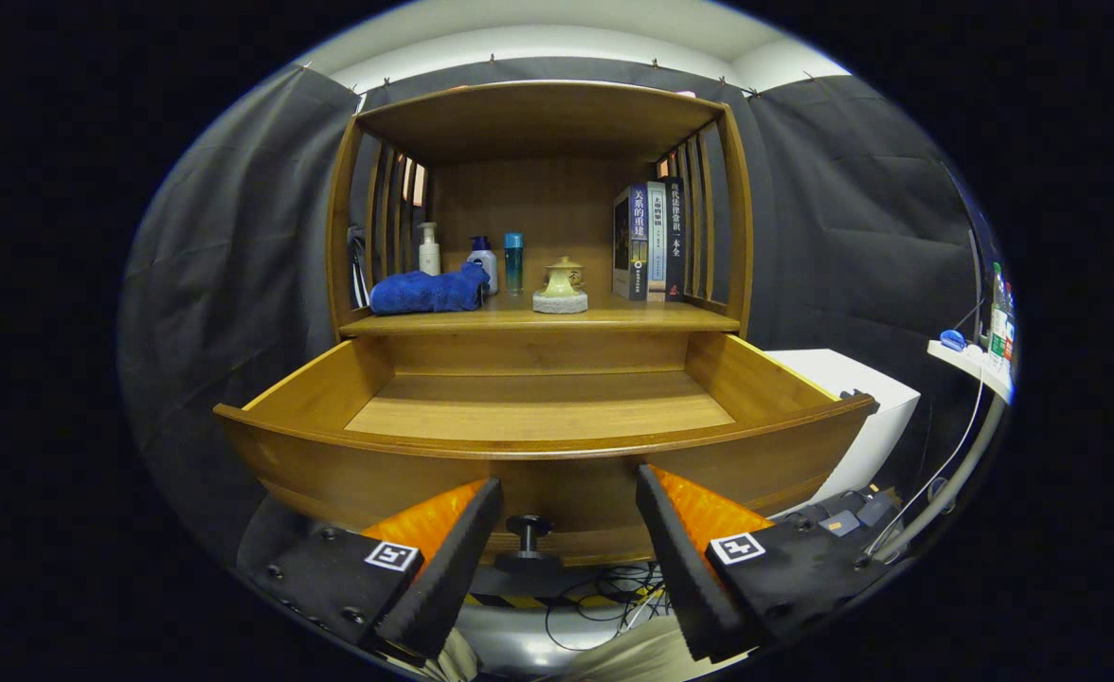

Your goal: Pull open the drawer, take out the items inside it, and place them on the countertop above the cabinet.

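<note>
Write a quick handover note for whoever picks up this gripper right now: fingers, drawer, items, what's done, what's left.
Gripper: open, holding nothing, fingers either side of the drawer knob without touching it.
Drawer: pulled out; the part of its floor in view is bare.
Countertop: a blue towel, three bottles, a small lidded pot and books stand there.
Done: drawer opened; items appear to be out.
Left: look into the drawer's front edge, hidden behind its front panel, for anything remaining.
</note>
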A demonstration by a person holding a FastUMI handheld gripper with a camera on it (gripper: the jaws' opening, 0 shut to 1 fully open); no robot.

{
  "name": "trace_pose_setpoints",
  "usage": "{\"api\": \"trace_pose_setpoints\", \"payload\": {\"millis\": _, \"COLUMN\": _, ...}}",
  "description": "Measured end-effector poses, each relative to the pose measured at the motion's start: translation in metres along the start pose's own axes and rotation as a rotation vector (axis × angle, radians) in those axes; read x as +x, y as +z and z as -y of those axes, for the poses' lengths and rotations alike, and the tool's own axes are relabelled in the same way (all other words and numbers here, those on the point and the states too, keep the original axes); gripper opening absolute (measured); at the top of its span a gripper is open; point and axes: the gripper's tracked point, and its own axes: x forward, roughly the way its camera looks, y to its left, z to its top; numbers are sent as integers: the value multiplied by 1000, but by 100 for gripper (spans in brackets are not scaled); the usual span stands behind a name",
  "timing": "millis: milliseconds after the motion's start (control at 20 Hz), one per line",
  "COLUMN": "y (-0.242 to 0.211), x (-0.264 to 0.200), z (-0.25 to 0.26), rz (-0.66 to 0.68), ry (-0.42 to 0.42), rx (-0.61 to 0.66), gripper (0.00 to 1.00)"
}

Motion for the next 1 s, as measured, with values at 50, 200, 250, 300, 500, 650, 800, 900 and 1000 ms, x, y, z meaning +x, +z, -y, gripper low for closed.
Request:
{"api": "trace_pose_setpoints", "payload": {"millis": 50, "y": 2, "x": 5, "z": 0, "rz": 1, "ry": -1, "rx": -5, "gripper": 97}}
{"api": "trace_pose_setpoints", "payload": {"millis": 200, "y": 9, "x": 19, "z": 1, "rz": 10, "ry": -2, "rx": -29, "gripper": 96}}
{"api": "trace_pose_setpoints", "payload": {"millis": 250, "y": 11, "x": 24, "z": 0, "rz": 4, "ry": 1, "rx": -32, "gripper": 96}}
{"api": "trace_pose_setpoints", "payload": {"millis": 300, "y": 14, "x": 30, "z": 1, "rz": 7, "ry": -2, "rx": -42, "gripper": 96}}
{"api": "trace_pose_setpoints", "payload": {"millis": 500, "y": 25, "x": 56, "z": 1, "rz": 21, "ry": -4, "rx": -66, "gripper": 96}}
{"api": "trace_pose_setpoints", "payload": {"millis": 650, "y": 37, "x": 76, "z": -1, "rz": 30, "ry": 1, "rx": -48, "gripper": 96}}
{"api": "trace_pose_setpoints", "payload": {"millis": 800, "y": 44, "x": 95, "z": -2, "rz": 29, "ry": -4, "rx": -46, "gripper": 96}}
{"api": "trace_pose_setpoints", "payload": {"millis": 900, "y": 47, "x": 107, "z": -2, "rz": 31, "ry": -6, "rx": -67, "gripper": 96}}
{"api": "trace_pose_setpoints", "payload": {"millis": 1000, "y": 50, "x": 118, "z": -2, "rz": 36, "ry": -6, "rx": -74, "gripper": 96}}
